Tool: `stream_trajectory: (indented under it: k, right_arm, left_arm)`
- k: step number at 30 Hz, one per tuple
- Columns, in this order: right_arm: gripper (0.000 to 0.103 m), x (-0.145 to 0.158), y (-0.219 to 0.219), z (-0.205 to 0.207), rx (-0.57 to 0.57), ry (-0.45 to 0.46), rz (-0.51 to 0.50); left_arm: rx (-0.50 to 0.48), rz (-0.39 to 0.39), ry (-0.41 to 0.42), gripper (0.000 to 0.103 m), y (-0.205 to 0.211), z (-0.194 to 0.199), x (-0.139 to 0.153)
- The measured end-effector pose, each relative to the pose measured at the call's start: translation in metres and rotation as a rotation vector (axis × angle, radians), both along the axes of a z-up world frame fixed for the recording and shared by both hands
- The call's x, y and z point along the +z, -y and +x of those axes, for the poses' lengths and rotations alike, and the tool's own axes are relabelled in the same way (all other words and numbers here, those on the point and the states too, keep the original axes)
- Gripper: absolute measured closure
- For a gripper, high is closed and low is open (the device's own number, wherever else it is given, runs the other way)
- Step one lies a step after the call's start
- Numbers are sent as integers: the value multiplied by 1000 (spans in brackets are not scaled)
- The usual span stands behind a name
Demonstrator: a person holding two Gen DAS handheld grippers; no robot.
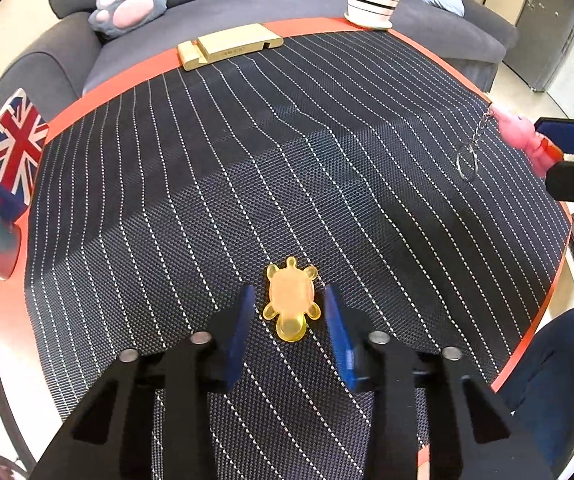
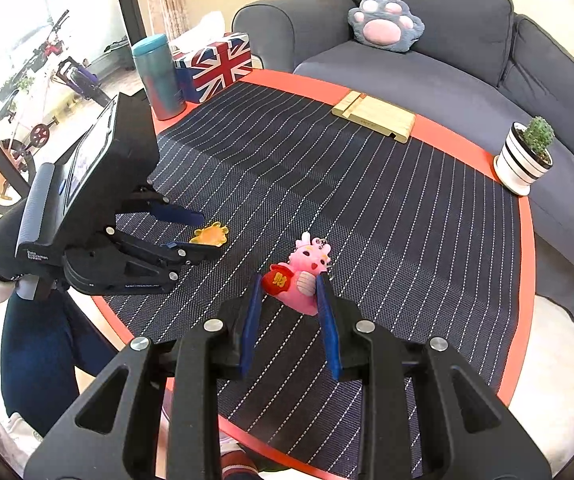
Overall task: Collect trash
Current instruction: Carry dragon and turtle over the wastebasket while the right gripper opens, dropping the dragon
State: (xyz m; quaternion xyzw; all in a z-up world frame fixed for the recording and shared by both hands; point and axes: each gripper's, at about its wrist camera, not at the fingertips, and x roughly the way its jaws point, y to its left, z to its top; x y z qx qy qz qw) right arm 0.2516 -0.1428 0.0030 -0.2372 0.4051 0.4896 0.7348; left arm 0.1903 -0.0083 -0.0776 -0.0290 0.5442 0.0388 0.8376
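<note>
While the R gripper (image 2: 287, 277) is clamped on the pink toy (image 2: 307, 266), the L gripper (image 1: 289, 290) stands apart, pads either side of the yellow turtle (image 1: 290, 300) lying on the mat (image 1: 327, 140), not pressing it.

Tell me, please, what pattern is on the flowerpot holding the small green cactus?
The white flowerpot has horizontal black stripes around it, clearest in the right wrist view.
</note>
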Motion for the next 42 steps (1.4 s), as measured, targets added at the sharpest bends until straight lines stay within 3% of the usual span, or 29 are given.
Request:
stream_trajectory:
  k: [16,34,42]
  right_arm:
    - [76,2,5,-10,-6,17,35]
    - [76,9,37,-69,26,57,118]
    - [76,12,59,-107,55,56,158]
  left_arm:
    - [-3,22,90,75,-4,-20,15]
    - [-57,52,288,75,23,-102,73]
    - [-89,34,341,75,44,-136,84]
